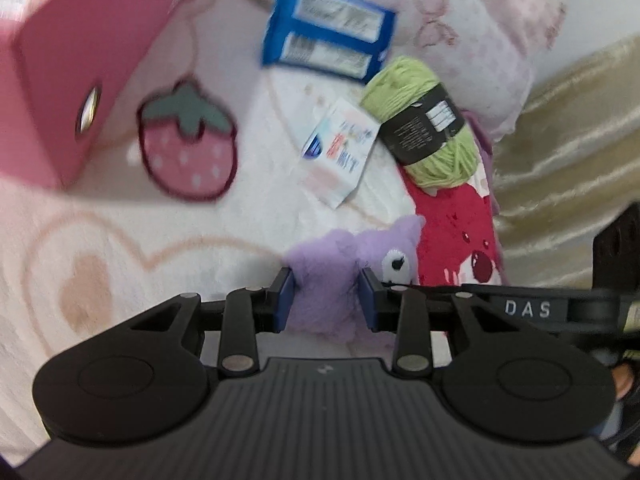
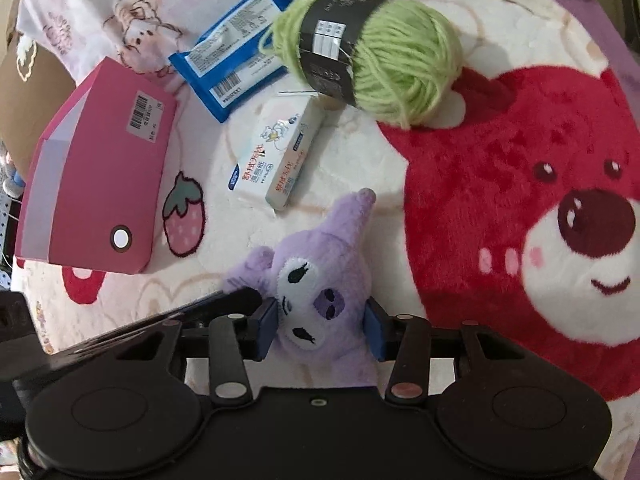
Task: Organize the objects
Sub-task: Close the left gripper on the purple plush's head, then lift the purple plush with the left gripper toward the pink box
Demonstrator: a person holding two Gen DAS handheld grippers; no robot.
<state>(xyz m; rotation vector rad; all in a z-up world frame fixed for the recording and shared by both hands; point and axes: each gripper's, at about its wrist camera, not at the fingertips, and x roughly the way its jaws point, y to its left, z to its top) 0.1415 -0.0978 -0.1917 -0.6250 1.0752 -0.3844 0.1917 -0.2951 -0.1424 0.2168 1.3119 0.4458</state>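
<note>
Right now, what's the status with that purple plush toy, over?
Both grippers, left and right, shut on the purple plush toy. Toy lies on the blanket. Tissue pack and green yarn beyond, apart from it.

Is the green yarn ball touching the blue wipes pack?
Touching: in the right wrist view the green yarn ball overlaps the corner of the blue wipes pack, with no blanket showing between them.

Fuzzy plush toy (image 2: 320, 280), fleecy blanket (image 2: 360, 160), woolly yarn (image 2: 400, 60).
</note>
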